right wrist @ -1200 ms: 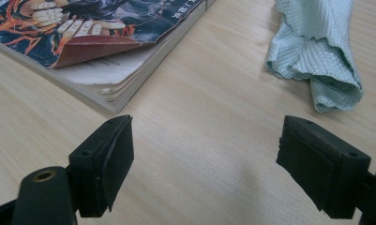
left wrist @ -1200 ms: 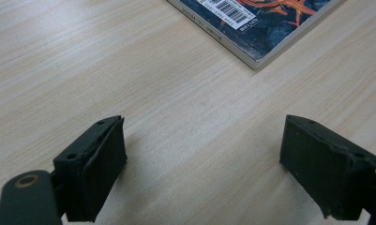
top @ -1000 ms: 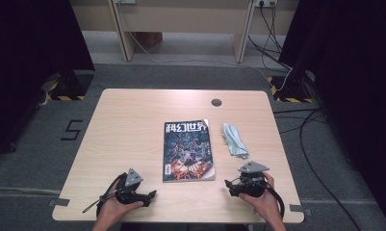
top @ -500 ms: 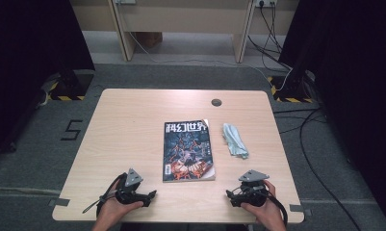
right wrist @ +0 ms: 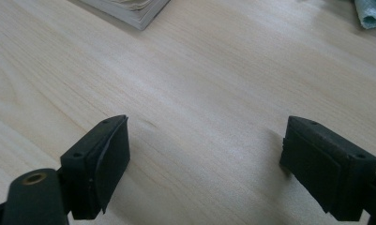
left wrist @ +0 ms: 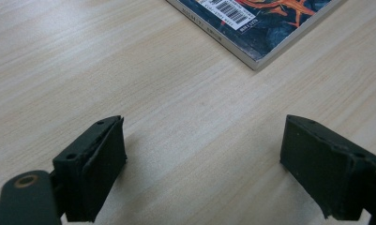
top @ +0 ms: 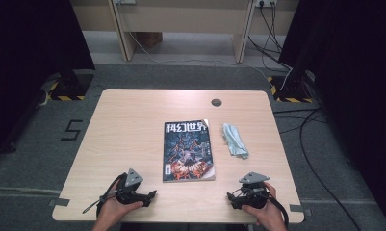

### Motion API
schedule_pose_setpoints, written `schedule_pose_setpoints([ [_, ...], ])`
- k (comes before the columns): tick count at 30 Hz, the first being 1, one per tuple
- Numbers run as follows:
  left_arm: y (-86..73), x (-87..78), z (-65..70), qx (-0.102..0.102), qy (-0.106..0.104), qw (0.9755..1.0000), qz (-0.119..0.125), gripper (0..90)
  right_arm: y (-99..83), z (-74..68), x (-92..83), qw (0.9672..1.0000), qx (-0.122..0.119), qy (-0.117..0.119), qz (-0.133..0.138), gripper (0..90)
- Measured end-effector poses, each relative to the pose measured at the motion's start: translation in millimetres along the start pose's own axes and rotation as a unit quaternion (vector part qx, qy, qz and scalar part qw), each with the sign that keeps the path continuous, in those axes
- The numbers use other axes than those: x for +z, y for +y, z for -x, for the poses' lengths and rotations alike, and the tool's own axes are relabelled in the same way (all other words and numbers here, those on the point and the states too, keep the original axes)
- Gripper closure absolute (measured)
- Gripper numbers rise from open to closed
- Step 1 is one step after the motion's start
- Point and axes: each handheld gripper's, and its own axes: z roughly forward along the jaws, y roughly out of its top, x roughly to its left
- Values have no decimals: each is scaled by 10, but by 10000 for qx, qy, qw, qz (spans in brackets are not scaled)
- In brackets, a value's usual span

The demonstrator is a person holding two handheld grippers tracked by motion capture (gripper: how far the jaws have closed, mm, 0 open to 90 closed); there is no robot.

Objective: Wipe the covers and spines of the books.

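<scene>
Pale wooden table carries both claws at its near edge: left claw and right claw, jaws apart on nothing. Between and just beyond them lies the magazine; a crumpled cloth sits just beside it.

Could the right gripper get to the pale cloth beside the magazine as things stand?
Probably yes. The right gripper, jaws open and empty, sits near the table's front edge, and only bare tabletop lies between it and the cloth. The magazine lies off to the side.
</scene>
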Motion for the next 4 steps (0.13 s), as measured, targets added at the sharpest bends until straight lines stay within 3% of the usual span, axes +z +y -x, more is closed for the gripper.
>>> schedule_pose_setpoints([
  [4, 1, 0, 0, 2, 1, 10000, -5, 134, -1, 3, 1, 10000, -6, 8, 8, 155],
])
